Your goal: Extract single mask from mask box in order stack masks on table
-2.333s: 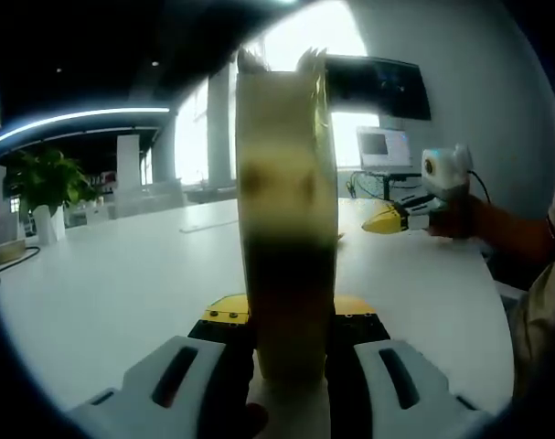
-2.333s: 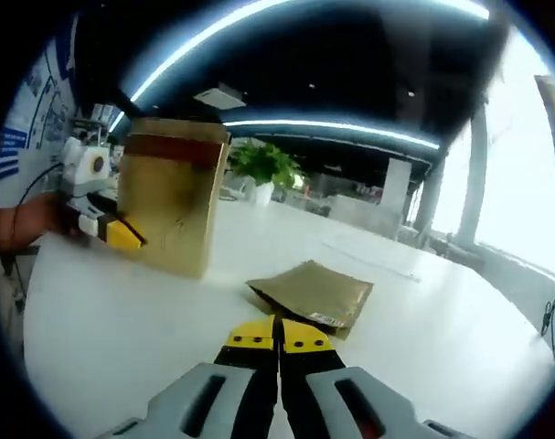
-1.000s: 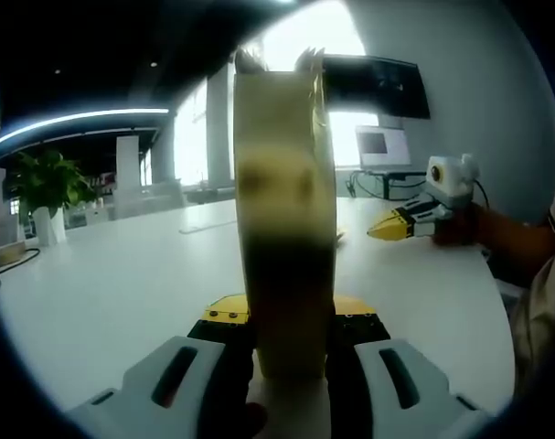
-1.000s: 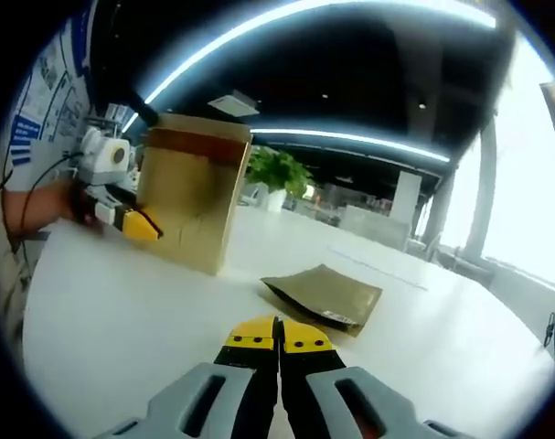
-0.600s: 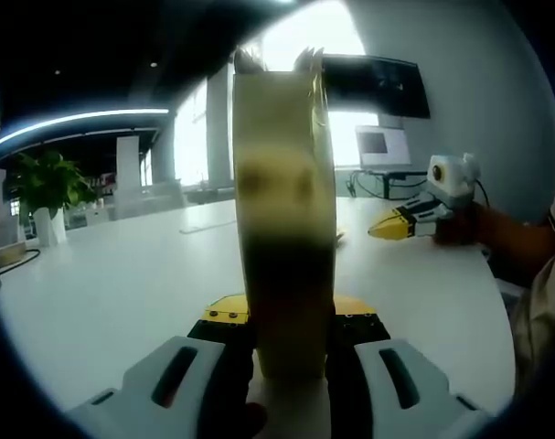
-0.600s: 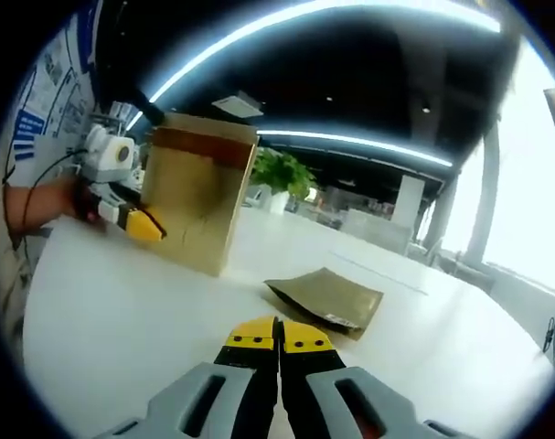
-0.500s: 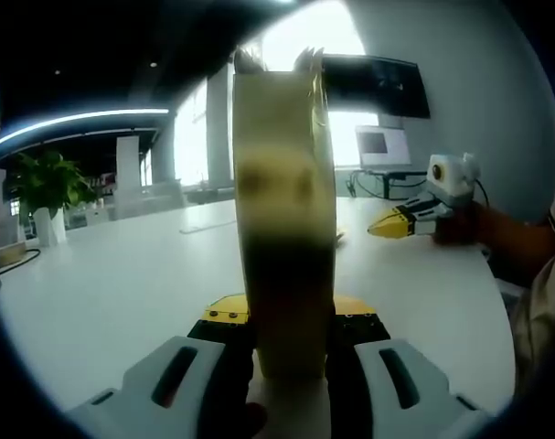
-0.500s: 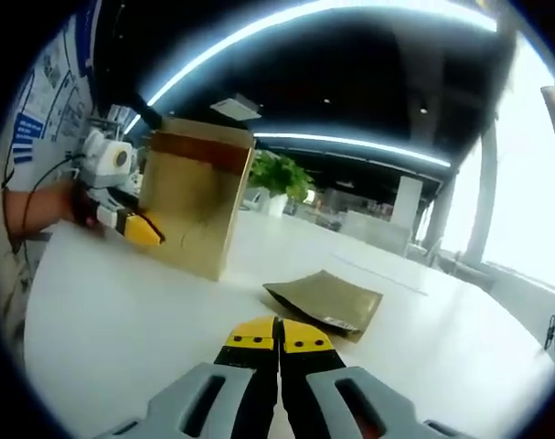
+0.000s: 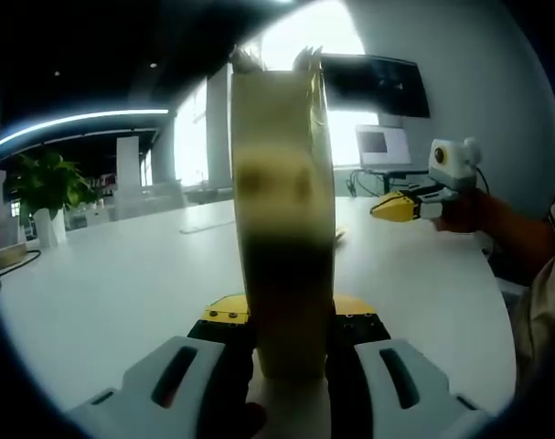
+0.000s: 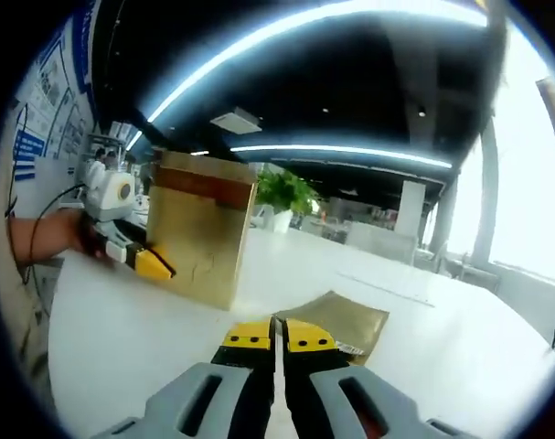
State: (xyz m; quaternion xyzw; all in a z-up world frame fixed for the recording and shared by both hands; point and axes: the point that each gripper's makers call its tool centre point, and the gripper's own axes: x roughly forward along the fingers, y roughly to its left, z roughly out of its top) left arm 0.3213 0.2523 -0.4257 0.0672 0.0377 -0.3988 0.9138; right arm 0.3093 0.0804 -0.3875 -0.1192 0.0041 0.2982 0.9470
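Right gripper view had the mask box [image 10: 199, 229] upright on the table [image 10: 149, 366], ahead-left of the right gripper [image 10: 277, 337], whose jaws were together, empty. Left gripper [image 9: 286, 320] was clamped on the box's side; one gold mask packet [image 10: 346, 325] lay flat just ahead.

mask box [image 10: 199, 229]: gold, upright | mask [image 10: 346, 322]: gold pouch, flat on table
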